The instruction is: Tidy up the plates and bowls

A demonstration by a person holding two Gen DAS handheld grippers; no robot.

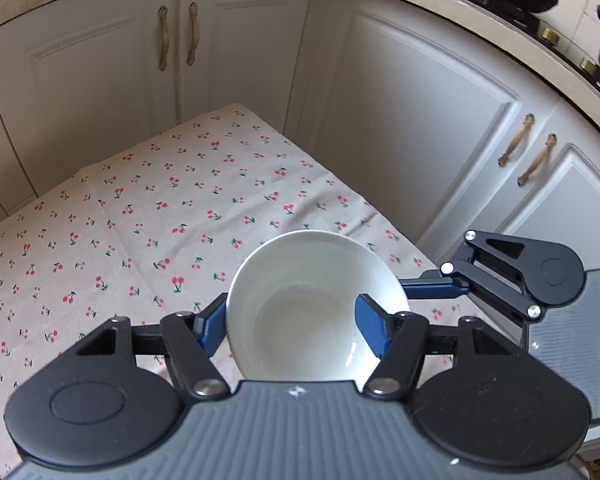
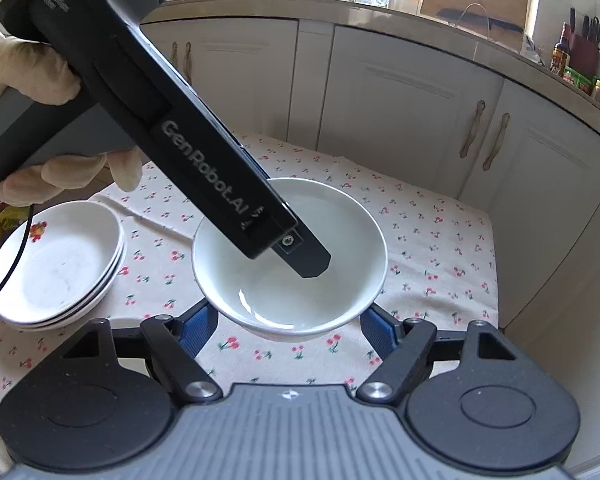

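1. Left wrist view: the left tool (image 1: 296, 326) was clamped on a white bowl (image 1: 312, 304), one blue finger (image 1: 210, 330) outside the wall, the other inside against the rim. The bowl was held above the cherry-print table (image 1: 140, 208), tipped toward the camera. The right tool (image 1: 440, 290) reached in from the right, one blue finger just beside the bowl's rim. White cabinet doors (image 1: 400, 100) stood behind.

2. Right wrist view: the right tool (image 2: 290, 330) stood open, fingers either side of the bowl (image 2: 300, 280) without pressing it. The left tool's black body crossed over the bowl from upper left, in a gloved hand (image 2: 24, 72). A stack of white plates (image 2: 56, 264) sat on the table at left.
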